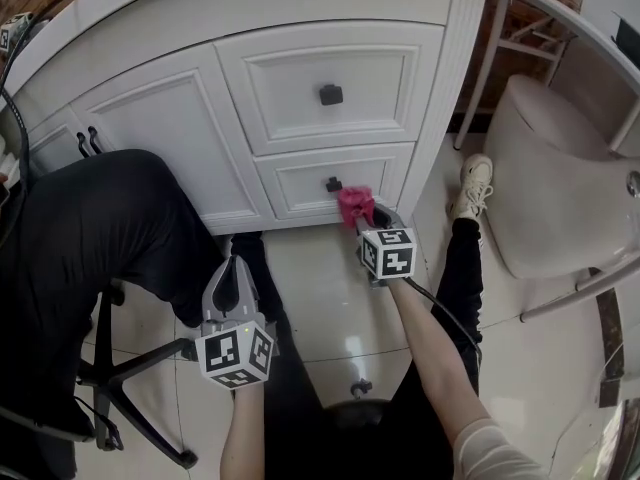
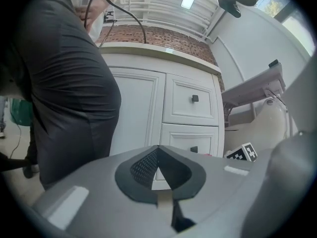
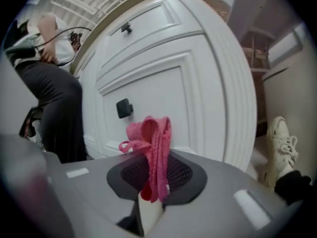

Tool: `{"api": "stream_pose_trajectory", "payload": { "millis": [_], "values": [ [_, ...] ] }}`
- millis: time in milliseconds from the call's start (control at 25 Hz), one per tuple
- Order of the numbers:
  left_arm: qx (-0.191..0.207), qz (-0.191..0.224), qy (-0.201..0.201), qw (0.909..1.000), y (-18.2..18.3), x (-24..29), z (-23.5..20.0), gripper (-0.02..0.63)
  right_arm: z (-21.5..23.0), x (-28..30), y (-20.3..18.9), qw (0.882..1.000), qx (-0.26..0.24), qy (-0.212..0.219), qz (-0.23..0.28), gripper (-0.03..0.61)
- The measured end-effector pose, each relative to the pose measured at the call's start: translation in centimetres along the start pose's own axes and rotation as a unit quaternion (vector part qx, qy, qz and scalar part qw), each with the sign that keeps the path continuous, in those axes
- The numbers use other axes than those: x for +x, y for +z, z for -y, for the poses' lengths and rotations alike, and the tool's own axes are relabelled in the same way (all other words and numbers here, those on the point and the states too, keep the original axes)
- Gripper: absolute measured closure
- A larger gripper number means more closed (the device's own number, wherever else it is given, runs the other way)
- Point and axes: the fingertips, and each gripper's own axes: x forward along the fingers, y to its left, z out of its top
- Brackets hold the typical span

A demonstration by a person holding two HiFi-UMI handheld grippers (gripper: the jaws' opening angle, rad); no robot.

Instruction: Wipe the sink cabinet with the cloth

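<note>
1. Left tongs (image 1: 232, 286) (image 2: 158, 150): grey, with a marker cube behind. They are held low over the glossy pale floor tiles (image 1: 320, 298), nearest the wearer. The jaws are brought together and nothing is held between them.

2. Right tongs (image 1: 362, 218) (image 3: 153, 182): these are extended further forward, with the jaws clamped on item 3.

3. Pink knitted cloth (image 1: 354, 206) (image 3: 151, 148): it is bunched upright out of the right tongs and presented to the lower drawer front (image 1: 300, 190), just right of its dark square knob (image 1: 333, 184). Contact with the panel cannot be settled.

4. White panelled sink cabinet (image 1: 250, 98): the upper drawer (image 1: 370, 78) sits above the lower one, and the doors (image 1: 150, 138) lie to the left.

Status: the wiping is judged to be under way at the lower drawer. No damp trace or dirt is visible, so the area already covered cannot be determined. The upper drawer, the doors and the right-hand moulding are taken as probably still to be wiped.
</note>
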Motion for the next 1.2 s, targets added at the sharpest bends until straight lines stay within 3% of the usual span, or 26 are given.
{"api": "stream_pose_trajectory", "payload": {
  "millis": [280, 400, 480, 600, 720, 960, 1080, 1200],
  "values": [
    [-0.008, 0.000, 0.007, 0.9999, -0.2, 0.0, 0.1, 0.600, 8.0, -3.5, -0.4, 0.995, 0.031, -0.100, -0.002, 0.517],
    [-0.009, 0.004, -0.001, 0.9999, -0.1, -0.1, 1.3, 0.600, 11.8, -6.5, 0.0, 0.983, 0.094, -0.156, 0.019, 0.517],
    [-0.015, 0.008, -0.003, 0.9999, -0.1, -0.1, 2.1, 0.600, 12.5, -9.2, 1.7, 0.977, 0.120, -0.168, 0.050, 0.518],
    [-0.033, 0.010, -0.001, 0.9994, -0.4, -0.1, 3.4, 0.600, 10.0, -13.7, 5.3, 0.970, 0.152, -0.150, 0.114, 0.518],
    [-0.028, 0.001, -0.013, 0.9995, -1.3, -0.8, 5.6, 0.600, 4.6, -18.3, 6.7, 0.969, 0.158, -0.119, 0.149, 0.517],
    [-0.016, 0.016, -0.059, 0.9980, 0.7, -3.7, 9.4, 0.600, -4.2, -23.4, 5.6, 0.984, 0.109, -0.059, 0.126, 0.517],
    [-0.027, 0.018, -0.084, 0.9959, 1.1, -5.9, 10.7, 0.600, -5.9, -23.9, 6.8, 0.987, 0.090, -0.038, 0.126, 0.518],
    [0.000, 0.026, -0.097, 0.9949, 1.4, -6.9, 11.7, 0.600, -6.6, -24.4, 6.7, 0.988, 0.086, -0.037, 0.119, 0.518]
  ]
}}
